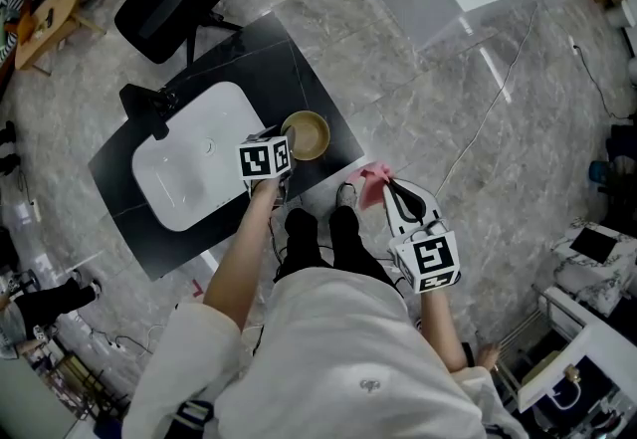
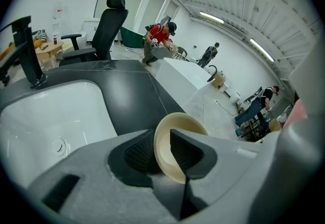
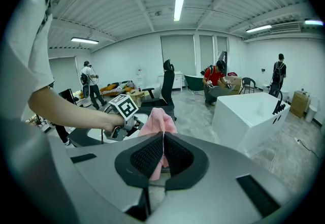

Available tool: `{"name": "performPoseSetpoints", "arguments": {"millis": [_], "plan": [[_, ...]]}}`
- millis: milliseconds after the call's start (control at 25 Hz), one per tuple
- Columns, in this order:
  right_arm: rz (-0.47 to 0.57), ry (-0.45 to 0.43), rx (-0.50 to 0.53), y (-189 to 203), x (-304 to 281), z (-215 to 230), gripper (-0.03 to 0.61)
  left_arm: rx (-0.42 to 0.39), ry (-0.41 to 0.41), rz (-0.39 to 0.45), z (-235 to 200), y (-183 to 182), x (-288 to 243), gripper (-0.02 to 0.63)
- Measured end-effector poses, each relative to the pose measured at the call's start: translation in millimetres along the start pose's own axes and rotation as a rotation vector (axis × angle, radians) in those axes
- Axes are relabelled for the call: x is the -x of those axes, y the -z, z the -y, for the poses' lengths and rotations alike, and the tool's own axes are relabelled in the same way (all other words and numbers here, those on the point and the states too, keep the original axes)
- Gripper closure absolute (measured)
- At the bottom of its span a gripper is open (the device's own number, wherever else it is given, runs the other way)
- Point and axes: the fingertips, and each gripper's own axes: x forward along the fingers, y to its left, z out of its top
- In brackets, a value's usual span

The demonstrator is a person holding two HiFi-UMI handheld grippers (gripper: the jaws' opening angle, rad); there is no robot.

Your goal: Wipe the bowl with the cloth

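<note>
L gripper (image 2: 162, 150) slack round bowl (image 2: 182, 120) rim, base hidden; R gripper (image 3: 162, 155) clamps cloth (image 3: 157, 121).

Bright even glow from ceiling strip lights (image 3: 177, 7); fisheye-warped, dark-vignetted edges.

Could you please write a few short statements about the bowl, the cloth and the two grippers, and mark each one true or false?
1. The right gripper is shut on a pink cloth. True.
2. The bowl sits inside the white sink. False: it is by the edge of the dark counter, beside the sink.
3. The bowl's rim stands between the jaws of the left gripper. True.
4. The cloth is pressed against the bowl. False: the cloth hangs apart from it, off the counter's edge.
</note>
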Motion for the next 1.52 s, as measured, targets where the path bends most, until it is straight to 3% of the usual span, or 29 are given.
{"name": "performPoseSetpoints", "arguments": {"millis": [360, 600, 760, 1040, 1280, 1520], "plan": [[0.004, -0.002, 0.004, -2, 4, 0, 0.566, 0.005, -0.024, 0.009, -5, -1, 3, 0.488], [0.023, 0.003, 0.022, -6, 5, 2, 0.566, -0.018, -0.063, 0.068, -10, -12, 25, 0.489], [0.052, 0.001, 0.035, -18, 6, 1, 0.566, -0.059, -0.084, 0.146, -6, -31, 57, 0.491], [0.124, 0.000, 0.072, -46, 8, -3, 0.566, -0.095, -0.080, 0.297, 12, -62, 122, 0.568], [0.213, -0.004, 0.076, -82, 14, -2, 0.566, -0.145, -0.063, 0.438, 31, -96, 181, 0.594], [0.305, -0.015, 0.100, -124, 20, 1, 0.566, -0.247, -0.019, 0.579, 65, -122, 241, 0.601]]}}
